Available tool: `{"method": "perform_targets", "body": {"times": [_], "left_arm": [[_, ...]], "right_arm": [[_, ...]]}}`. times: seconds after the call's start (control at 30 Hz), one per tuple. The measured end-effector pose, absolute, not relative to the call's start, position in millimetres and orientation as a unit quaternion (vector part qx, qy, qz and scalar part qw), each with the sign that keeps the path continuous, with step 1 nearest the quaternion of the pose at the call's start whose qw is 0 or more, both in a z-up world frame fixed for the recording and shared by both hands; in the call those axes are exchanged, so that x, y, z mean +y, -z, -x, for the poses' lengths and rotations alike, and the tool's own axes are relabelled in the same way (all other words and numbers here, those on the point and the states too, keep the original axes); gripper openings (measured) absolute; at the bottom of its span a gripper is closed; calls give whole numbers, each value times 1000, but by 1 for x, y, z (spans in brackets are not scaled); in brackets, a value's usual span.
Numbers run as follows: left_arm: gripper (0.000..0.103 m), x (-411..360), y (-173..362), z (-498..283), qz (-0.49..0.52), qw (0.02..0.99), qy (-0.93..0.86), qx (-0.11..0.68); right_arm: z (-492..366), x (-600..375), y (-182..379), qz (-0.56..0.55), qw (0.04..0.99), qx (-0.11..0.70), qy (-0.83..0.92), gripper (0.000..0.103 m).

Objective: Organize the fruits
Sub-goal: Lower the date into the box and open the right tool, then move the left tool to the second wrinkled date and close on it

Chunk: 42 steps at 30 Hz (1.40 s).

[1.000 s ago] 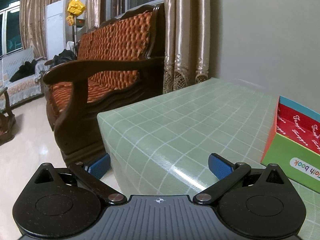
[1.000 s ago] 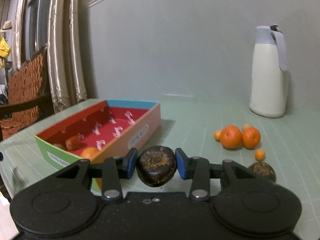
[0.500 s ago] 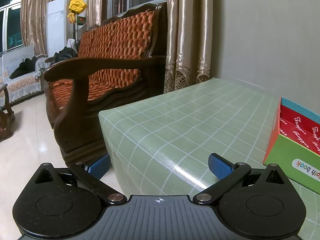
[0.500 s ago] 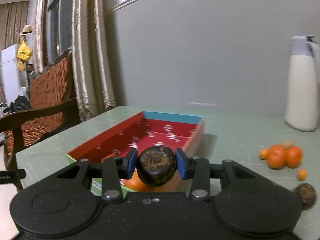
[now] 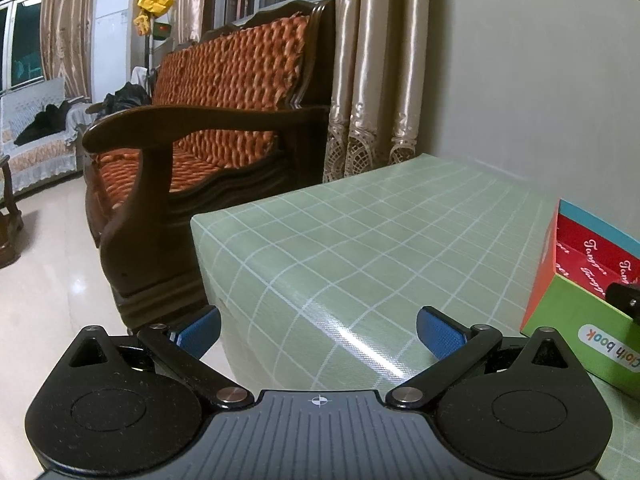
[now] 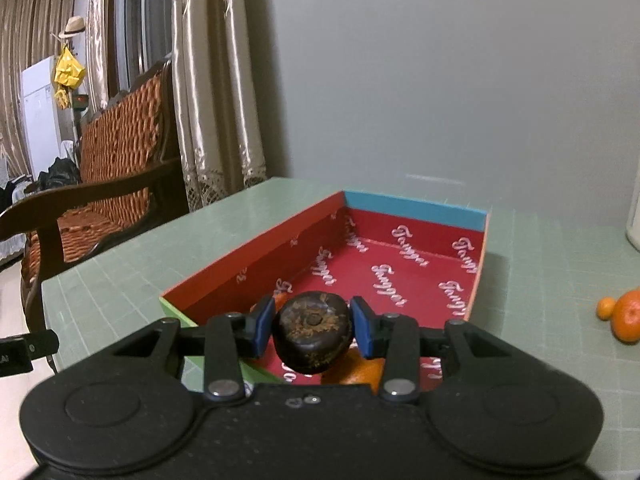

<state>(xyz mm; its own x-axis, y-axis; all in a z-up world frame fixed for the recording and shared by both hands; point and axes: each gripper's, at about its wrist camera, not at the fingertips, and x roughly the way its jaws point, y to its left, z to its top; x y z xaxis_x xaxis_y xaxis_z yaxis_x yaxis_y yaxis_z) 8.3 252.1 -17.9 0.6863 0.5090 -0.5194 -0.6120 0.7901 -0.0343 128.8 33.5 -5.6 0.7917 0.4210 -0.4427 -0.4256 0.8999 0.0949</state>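
My right gripper [image 6: 312, 334] is shut on a dark brown round fruit [image 6: 312, 338] and holds it above the near end of the red-lined cardboard box [image 6: 416, 208]. An orange [image 6: 352, 370] lies in the box just under the fruit, and another orange fruit [image 6: 280, 300] is partly hidden behind the left finger. My left gripper [image 5: 318, 330] is open and empty over the table's left corner. The box [image 5: 568, 316] shows at its right, with part of the right gripper [image 5: 624, 300] over it.
Two oranges [image 6: 624, 316] lie on the green checked tablecloth [image 6: 160, 256] at the right. A white jug edge [image 6: 634, 220] stands at the far right. A wooden armchair [image 5: 192, 152] stands just past the table's left edge [image 5: 200, 256]. A grey wall is behind the table.
My right gripper has swung left with the dark fruit, from beside the box to above its near end. The oranges have slid to the right edge of view. The left gripper has barely moved.
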Motion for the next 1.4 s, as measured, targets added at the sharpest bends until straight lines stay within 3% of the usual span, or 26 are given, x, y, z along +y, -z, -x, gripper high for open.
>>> {"method": "perform_targets", "body": {"times": [0.1,0.17,0.43,0.53,0.8,1.4], "left_arm": [[103,252,17,-8,103,913,-306,250],[103,251,17,-9,103,912,-306,251],[103,243,15,-12,99,914,-301,255],[103,239,14,-12,96,915,-299,255],[103,216,7,-17,83,924,-283,244],[103,43,-11,-33,-69,978,-76,179]], "right_arm": [[-129,36,7,8,946,235,-225,44],[-129,36,6,4,943,238,-234,63],[-120,24,-1,-3,947,222,-231,66],[-118,19,-3,-4,949,218,-226,75],[-102,-11,-14,13,962,188,-197,85],[-73,-169,-8,-33,987,160,10,90]]}}
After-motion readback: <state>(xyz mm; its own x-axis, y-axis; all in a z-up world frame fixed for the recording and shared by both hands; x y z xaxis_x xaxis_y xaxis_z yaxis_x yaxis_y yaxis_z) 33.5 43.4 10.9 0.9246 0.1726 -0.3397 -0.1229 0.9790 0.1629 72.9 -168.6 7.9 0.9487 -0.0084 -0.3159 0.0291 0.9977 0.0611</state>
